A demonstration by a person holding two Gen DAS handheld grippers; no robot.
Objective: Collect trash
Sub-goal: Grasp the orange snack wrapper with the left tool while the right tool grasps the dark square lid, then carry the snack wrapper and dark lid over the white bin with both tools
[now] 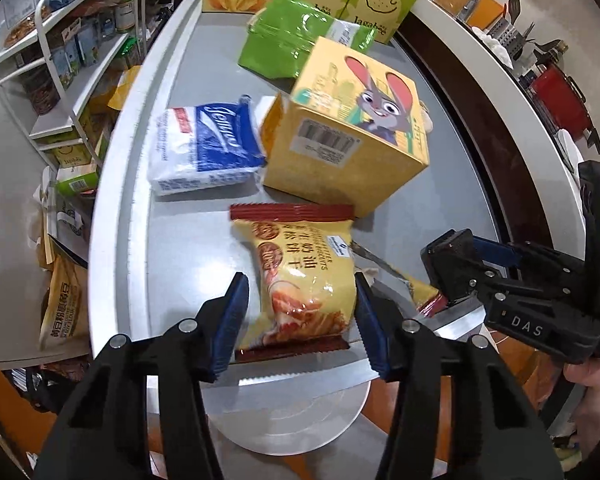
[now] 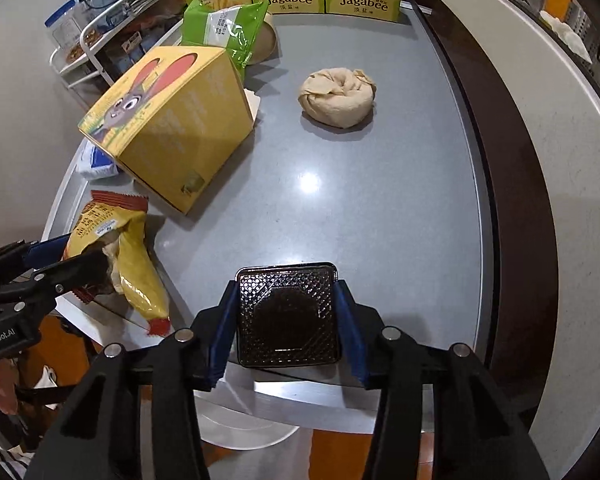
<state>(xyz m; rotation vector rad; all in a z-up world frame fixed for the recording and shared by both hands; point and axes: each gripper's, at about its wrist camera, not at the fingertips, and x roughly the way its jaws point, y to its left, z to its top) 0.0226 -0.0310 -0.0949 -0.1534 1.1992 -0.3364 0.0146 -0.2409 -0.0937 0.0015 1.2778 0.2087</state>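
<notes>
At the near edge of the grey bench [image 2: 380, 220], the left gripper [image 1: 298, 320] pinches the light, crinkly yellow biscuit wrapper [image 1: 300, 280] across its soft middle, while the right gripper [image 2: 288, 316] clamps the stiff, slick black plastic tray [image 2: 288, 312] by opposite sides.

Bright overhead indoor light — a glare spot on the grey table [image 2: 380, 208], soft shadows, fisheye-bent, dark-cornered edges.

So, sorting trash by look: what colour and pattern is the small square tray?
Glossy black with an embossed diamond grid, best in the right wrist view: square tray.
</notes>
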